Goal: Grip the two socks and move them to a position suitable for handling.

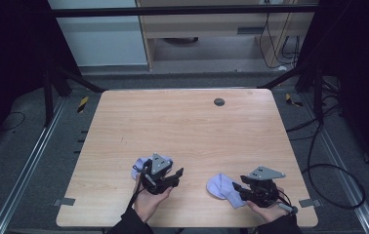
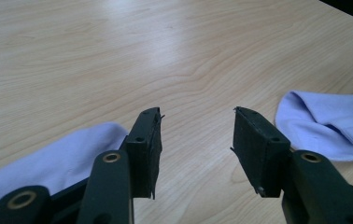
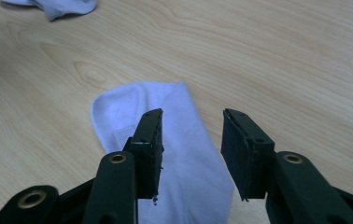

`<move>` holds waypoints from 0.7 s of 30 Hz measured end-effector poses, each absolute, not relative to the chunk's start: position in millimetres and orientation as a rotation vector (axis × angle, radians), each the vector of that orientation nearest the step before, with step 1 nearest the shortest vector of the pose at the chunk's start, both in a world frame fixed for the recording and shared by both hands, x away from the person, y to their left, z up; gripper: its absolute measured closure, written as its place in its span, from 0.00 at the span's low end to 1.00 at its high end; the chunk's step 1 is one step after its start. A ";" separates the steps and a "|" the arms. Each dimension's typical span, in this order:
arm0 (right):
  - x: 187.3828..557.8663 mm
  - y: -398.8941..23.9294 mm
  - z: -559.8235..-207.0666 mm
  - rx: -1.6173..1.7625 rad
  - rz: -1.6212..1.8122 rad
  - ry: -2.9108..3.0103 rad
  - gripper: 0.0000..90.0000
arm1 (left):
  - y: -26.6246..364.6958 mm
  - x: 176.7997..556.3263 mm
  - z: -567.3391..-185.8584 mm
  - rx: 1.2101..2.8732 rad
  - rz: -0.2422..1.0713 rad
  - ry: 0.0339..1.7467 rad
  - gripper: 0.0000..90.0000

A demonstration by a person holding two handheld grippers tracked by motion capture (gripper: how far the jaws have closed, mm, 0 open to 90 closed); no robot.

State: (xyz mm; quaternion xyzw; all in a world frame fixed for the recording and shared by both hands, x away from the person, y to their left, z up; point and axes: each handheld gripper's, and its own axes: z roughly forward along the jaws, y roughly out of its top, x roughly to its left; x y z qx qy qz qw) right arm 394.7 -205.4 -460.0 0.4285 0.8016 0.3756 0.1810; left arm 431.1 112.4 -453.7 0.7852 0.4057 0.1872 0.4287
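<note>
1. Two pale lilac socks lie on the wooden table point(image 1: 187, 126), well apart from each other. A small dark round disc point(image 1: 219, 102) sits in the table's upper middle in the high view, and cables point(image 1: 329, 161) trail over the floor at right. Nothing lies on the tabletop between the two socks.
2. The left sock point(image 1: 141, 165) lies at lower left of centre in the high view, partly under the left gripper point(image 1: 175, 176). In the left gripper view it shows at lower left, beside and behind the left jaw — bare wood lies between the spread jaws.
3. The right sock point(image 1: 223, 189) lies at lower right of centre, its near end under the right gripper point(image 1: 238, 187). In the right gripper view the jaws stand apart over the cloth, pads not pressing it.
4. Hidden: the left sock's near part behind gripper and hand point(image 1: 146, 202) — and the right sock's near end, cut off at the bottom edge of the right gripper view.
</note>
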 end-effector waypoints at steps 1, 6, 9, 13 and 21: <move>393.8 -204.9 -460.3 1.211 1.060 2.269 0.66 | 109.4 431.0 -454.5 1.968 0.466 1.010 0.57; 390.0 -203.4 -463.8 1.201 1.052 2.300 0.67 | 94.3 429.7 -459.1 1.996 0.447 0.993 0.58; 387.8 -202.6 -466.2 1.192 1.046 2.321 0.67 | 85.2 428.3 -462.4 2.023 0.446 0.974 0.59; 385.5 -201.1 -469.5 1.180 1.038 2.348 0.68 | 73.5 426.8 -466.0 2.035 0.432 0.965 0.59; 382.1 -198.7 -477.7 1.176 1.018 2.394 0.68 | 54.3 426.5 -472.8 2.067 0.402 0.951 0.60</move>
